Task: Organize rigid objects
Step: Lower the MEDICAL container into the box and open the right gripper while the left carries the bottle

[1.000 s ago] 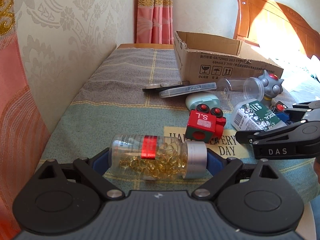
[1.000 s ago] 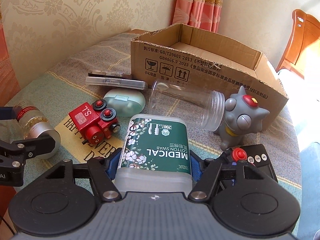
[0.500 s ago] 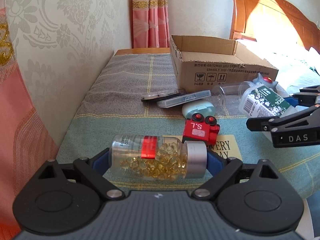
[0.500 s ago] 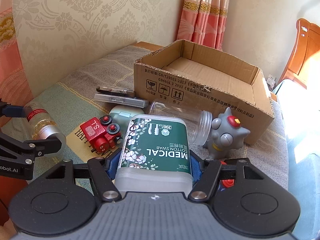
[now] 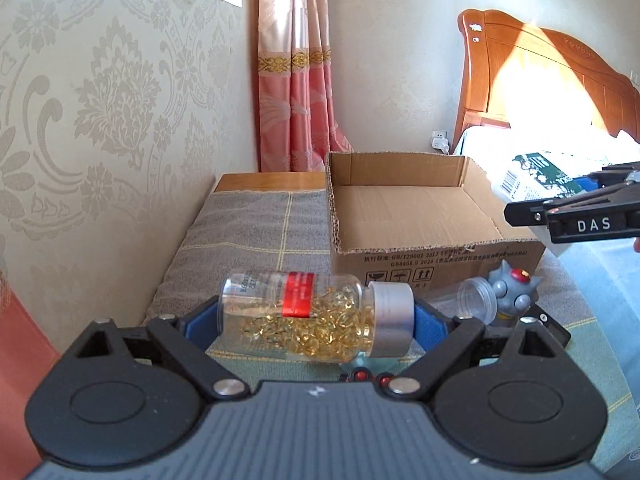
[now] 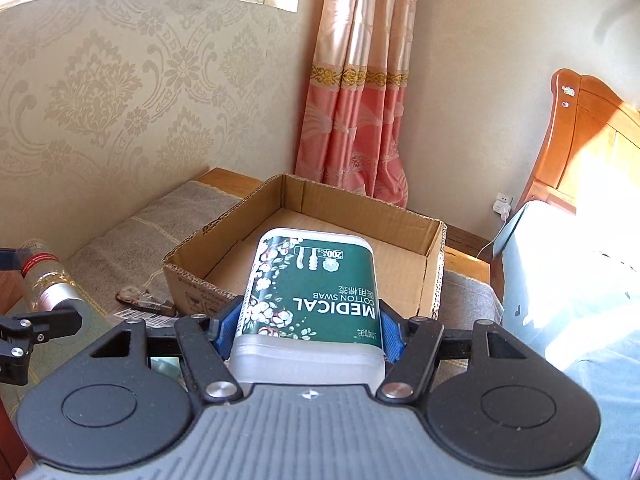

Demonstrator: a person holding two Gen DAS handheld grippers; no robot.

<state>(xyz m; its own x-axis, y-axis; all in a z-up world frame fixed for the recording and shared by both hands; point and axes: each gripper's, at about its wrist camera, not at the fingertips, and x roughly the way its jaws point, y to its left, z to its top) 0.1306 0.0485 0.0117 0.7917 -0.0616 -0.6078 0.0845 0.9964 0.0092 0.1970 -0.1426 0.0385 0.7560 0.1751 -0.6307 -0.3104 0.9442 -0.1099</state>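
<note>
My left gripper (image 5: 316, 320) is shut endwise on a clear capsule bottle (image 5: 304, 316) with a red label and silver cap, held in the air above the bed cover. An open cardboard box (image 5: 424, 216) stands behind it, nothing visible inside. My right gripper (image 6: 308, 328) is shut on a green-labelled cotton swab box (image 6: 316, 292), held over the near edge of the cardboard box (image 6: 400, 216). The right gripper (image 5: 576, 216) with the swab box (image 5: 532, 174) shows at the right of the left wrist view. The bottle (image 6: 44, 280) appears at the left of the right wrist view.
On the checked cover before the box lie a clear empty jar (image 5: 476, 300), a grey horned toy (image 5: 514, 294), a red toy (image 5: 366, 376) and flat cases (image 6: 144, 304). A wall runs along the left, a curtain (image 5: 296, 68) hangs behind, and a wooden headboard (image 5: 560, 84) stands right.
Both grippers have risen with their loads and moved toward the cardboard box. The swab box and the bottle left the cover; the box's inside now shows.
</note>
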